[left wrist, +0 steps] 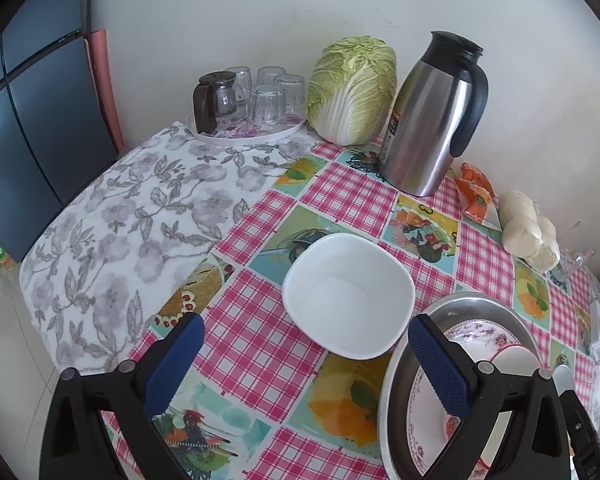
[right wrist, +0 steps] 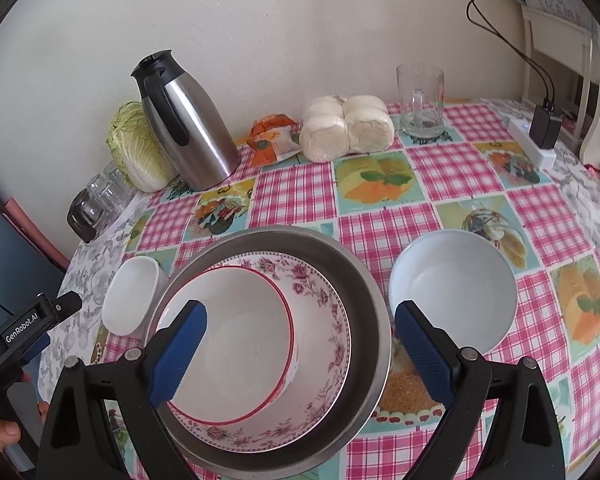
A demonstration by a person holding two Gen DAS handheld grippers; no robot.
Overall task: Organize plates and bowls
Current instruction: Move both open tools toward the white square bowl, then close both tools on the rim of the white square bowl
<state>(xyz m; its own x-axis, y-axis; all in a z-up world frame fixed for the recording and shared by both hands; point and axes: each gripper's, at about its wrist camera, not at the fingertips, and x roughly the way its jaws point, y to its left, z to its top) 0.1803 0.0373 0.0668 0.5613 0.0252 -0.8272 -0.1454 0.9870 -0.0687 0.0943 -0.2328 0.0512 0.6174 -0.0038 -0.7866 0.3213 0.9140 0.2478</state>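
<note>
Both grippers held over the near edge of the tabletop (right wrist: 452, 168), which has a pink check cloth w/ food pics. Right gripper (right wrist: 300, 354): fingers spread wide, nothing between the pads, hovering above a steel basin (right wrist: 364, 280) at the near edge. Inside the basin sits a floral-rim plate (right wrist: 324, 300), and inside that a red-rimmed white bowl (right wrist: 240, 344), stacked. Just right of the basin, apart from it, a round white bowl (right wrist: 456, 288) sits upright. Left gripper (left wrist: 304, 364): fingers also wide, holding nothing, above the cloth w/ a squarish white bowl (left wrist: 348, 300) just ahead of the tips, right beside the basin's left rim; can't tell if they touch. Further back along the far edge by the wall: steel thermos jug (left wrist: 432, 116), napa cabbage (left wrist: 352, 88), and at the far left corner a round tray (left wrist: 260, 136) w/ upturned glasses (left wrist: 268, 104) and a small glass teapot (left wrist: 214, 98). Far edge, right of the jug: orange packet (right wrist: 272, 136), bag of white buns (right wrist: 348, 128), glass mug (right wrist: 420, 100). Far right corner: power strip (right wrist: 534, 144) w/ a charger plugged in.
</note>
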